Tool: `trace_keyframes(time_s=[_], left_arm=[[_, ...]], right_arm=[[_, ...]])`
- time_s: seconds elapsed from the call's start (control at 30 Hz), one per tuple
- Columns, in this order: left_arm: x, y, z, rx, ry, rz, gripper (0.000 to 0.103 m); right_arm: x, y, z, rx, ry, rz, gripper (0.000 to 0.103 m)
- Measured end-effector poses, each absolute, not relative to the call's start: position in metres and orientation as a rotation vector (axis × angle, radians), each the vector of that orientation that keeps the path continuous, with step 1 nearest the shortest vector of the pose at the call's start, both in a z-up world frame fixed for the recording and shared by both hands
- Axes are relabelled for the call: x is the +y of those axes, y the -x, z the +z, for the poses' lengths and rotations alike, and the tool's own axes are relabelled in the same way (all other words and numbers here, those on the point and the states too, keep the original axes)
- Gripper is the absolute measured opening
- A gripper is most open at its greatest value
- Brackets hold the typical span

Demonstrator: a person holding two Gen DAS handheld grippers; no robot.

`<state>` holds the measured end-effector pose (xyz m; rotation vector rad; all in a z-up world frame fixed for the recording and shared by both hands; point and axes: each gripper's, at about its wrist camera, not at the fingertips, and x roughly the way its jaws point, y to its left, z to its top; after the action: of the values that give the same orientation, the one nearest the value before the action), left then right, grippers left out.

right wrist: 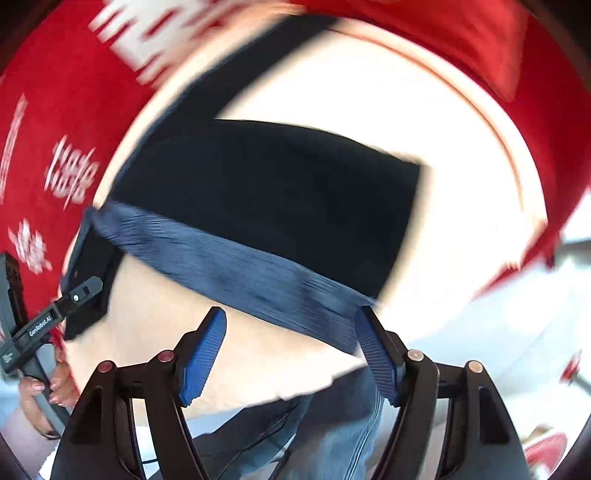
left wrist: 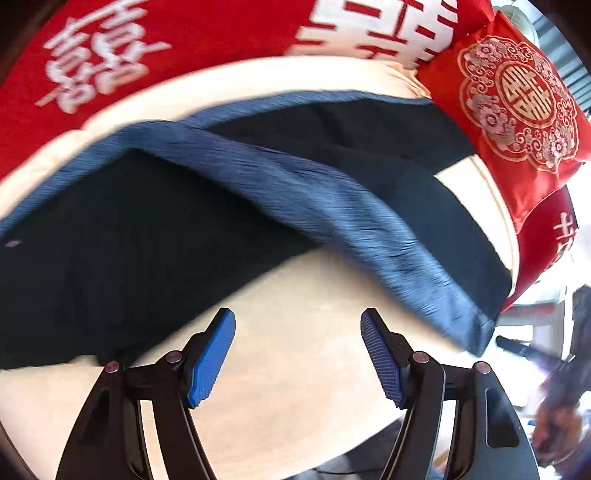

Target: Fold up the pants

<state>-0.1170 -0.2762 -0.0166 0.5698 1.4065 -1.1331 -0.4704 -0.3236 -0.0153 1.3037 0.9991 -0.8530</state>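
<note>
A cream cushion (left wrist: 295,369) fills most of both views, round-edged w/ a piped rim, lying on a red cloth (left wrist: 166,33) printed w/ white characters. In the left wrist view a red embroidered pillow (left wrist: 517,110) w/ a gold-and-white medallion leans at the cushion's upper right edge, partly over the cream surface. Bright, blurred room beyond at right; nothing legible there.

The pants (left wrist: 129,240) lie spread on the cream cushion: dark navy fabric w/ a lighter blue ribbed waistband (left wrist: 332,206) running diagonally across. In the right wrist view the pants (right wrist: 277,192) show as a dark block, the waistband (right wrist: 240,266) along its near edge, heavy motion blur.

Below the cushion's edge in the right wrist view, blue jeans legs (right wrist: 332,424) of the person.

Left hand-held gripper (left wrist: 297,358): jaws apart, blue ribbed pads over bare cream cushion, nothing between them, just short of the pants' near edge. It also shows at the left of the right wrist view (right wrist: 83,291), tip against the pants' waistband end, a hand (right wrist: 44,387) round its handle.

Right hand-held gripper (right wrist: 290,354): jaws apart, nothing gripped; its right pad sits close by the waistband's end, contact unclear thru blur.
</note>
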Motion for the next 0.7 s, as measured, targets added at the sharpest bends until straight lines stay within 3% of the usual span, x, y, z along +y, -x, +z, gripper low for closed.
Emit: trace_keyframes(time_s=[0.13,0.3,0.37,0.4,0.7], left_arm=[[-0.296,0.140,-0.028,1.454,-0.563,-1.146,0.072],[-0.312,0.157,-0.044,1.496,-0.577,-1.158,0.072],[-0.315,0.162,-0.044,1.470,-0.579,-1.164,0.072],[-0.320,0.165,-0.043,1.456,-0.583,-1.172,0.072],[-0.352,0.145,0.002,1.385,-0.463,-1.194,0.072]], right_arm=[[-0.324,0.499,-0.044,0.937,-1.441,-0.792,0.075],[-0.330,0.499,-0.071,0.793,-1.586,-0.628,0.062],[-0.332,0.501,-0.079,0.800,-1.626,-0.625,0.040],[-0.335,0.505,-0.079,0.770,-1.660,-0.605,0.011],[-0.430,0.490,0.046,0.655,-1.359,-0.577,0.010]])
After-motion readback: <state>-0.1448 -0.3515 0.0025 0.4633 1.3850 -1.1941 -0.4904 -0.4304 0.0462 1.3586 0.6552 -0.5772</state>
